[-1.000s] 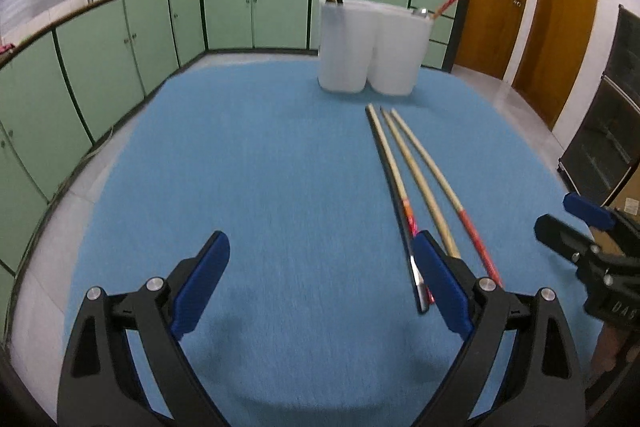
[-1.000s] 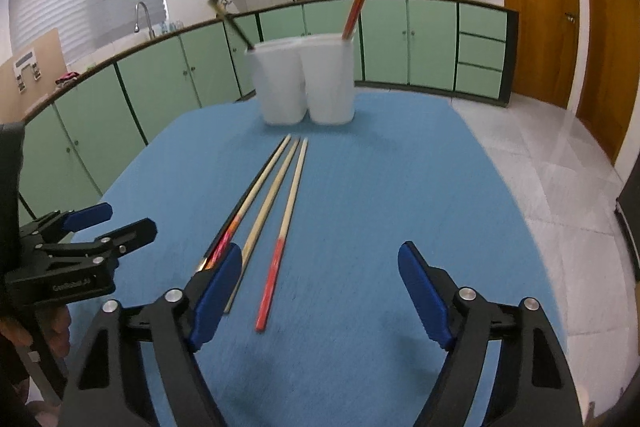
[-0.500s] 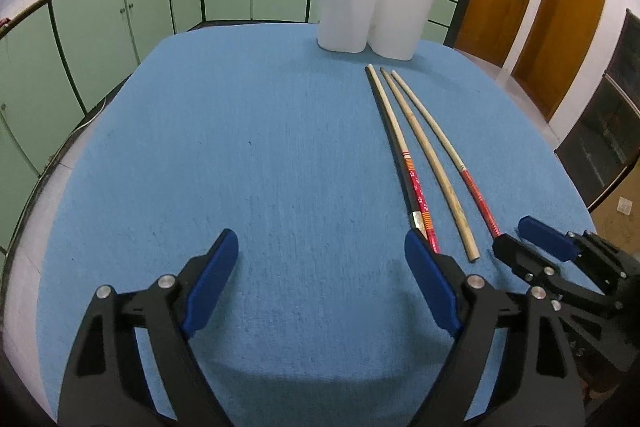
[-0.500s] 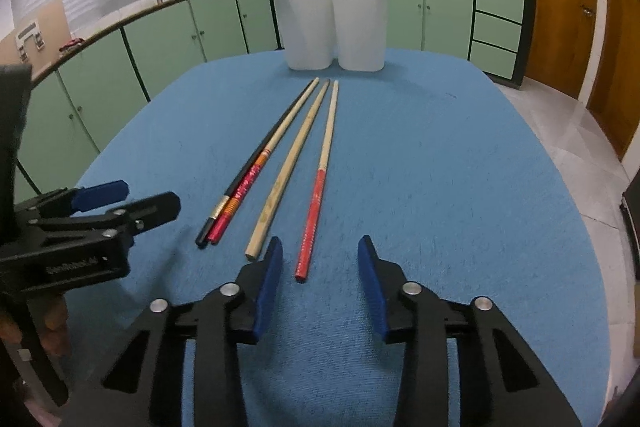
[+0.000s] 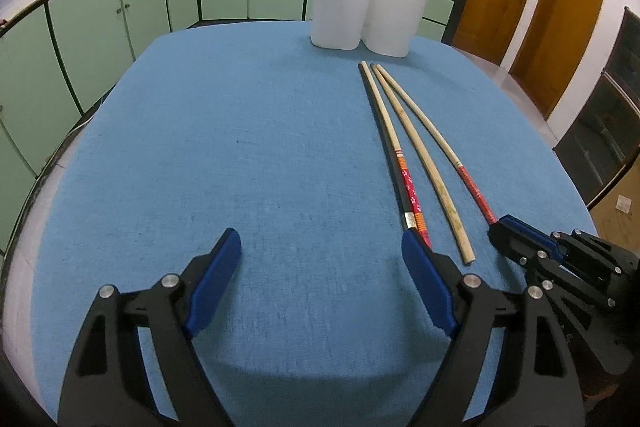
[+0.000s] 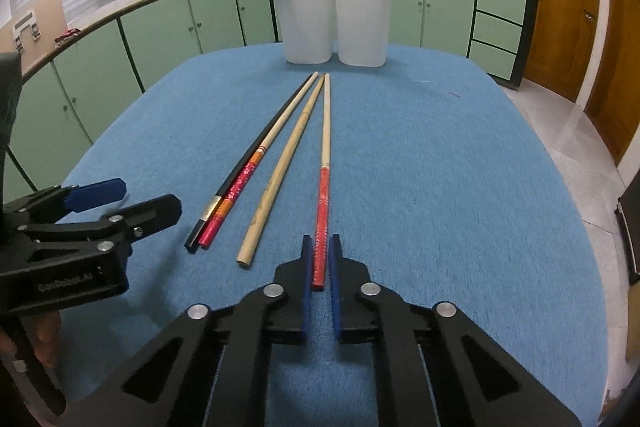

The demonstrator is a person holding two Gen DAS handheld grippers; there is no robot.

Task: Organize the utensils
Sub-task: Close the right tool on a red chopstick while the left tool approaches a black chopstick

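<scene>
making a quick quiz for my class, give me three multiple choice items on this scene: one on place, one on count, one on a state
1. Where is the white holder?
A. far end of the table
B. on the floor
C. in the sink

2. How many chopsticks lie on the blue cloth?
A. two
B. four
C. six

3. The right gripper is:
A. wide open
B. shut on the red-ended chopstick
C. inside the holder

Answers: 1 A, it stands beyond the chopsticks' far tips. 2 B, a black and red pair, a plain one, a red-ended one. 3 B, its pads flank the red end closely.
</scene>
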